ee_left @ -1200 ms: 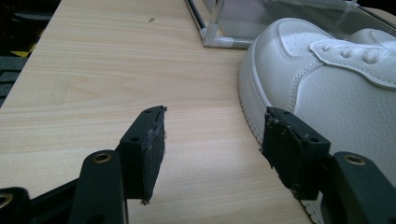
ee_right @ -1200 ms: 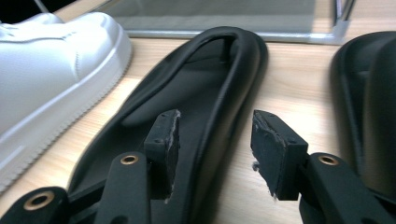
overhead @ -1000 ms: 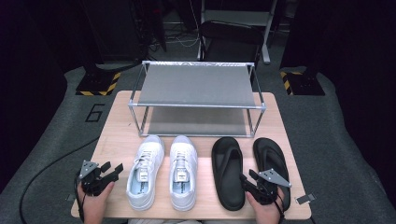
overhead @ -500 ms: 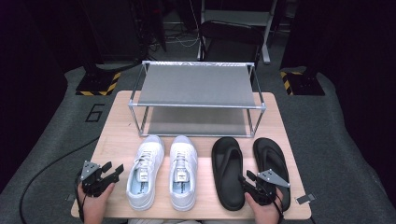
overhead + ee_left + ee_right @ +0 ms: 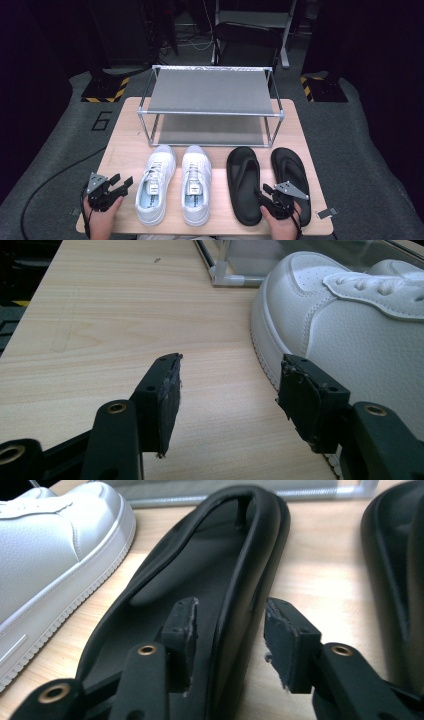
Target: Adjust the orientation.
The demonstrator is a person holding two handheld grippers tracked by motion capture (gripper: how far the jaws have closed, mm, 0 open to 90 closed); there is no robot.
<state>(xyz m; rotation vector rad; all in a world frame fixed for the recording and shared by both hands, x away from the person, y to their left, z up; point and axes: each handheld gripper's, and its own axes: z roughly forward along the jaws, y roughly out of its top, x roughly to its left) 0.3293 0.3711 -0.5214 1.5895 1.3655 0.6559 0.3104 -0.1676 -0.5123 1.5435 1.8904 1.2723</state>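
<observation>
**Two grippers at the near edge, shoes lined up before the rack**

A two-tier metal shoe rack [image 5: 211,105] stands at the far half of the wooden table [image 5: 125,145]; everything else is placed relative to it. Directly in front of the rack, four pieces of footwear lie in a row, toes toward it: a left white sneaker [image 5: 155,182], a right white sneaker [image 5: 195,182], then a left black flip-flop [image 5: 243,182] and a right black flip-flop [image 5: 291,180] at the rack's right end.

The left gripper [image 5: 119,184] sits in front of the rack's left corner, near the table's front edge, just beside the left white sneaker. In the left gripper view its jaws stand wide apart over bare wood, gripping nothing; the right-hand jaw is close against the sneaker's sole, though contact cannot be confirmed.

The right gripper [image 5: 263,192] rests at the heel ends of the flip-flops, between the two. In the right gripper view its jaws are spread, straddling the raised side rim of the left black flip-flop [image 5: 210,590], one jaw inside the footbed and the other outside, with gaps showing on both sides.
</observation>
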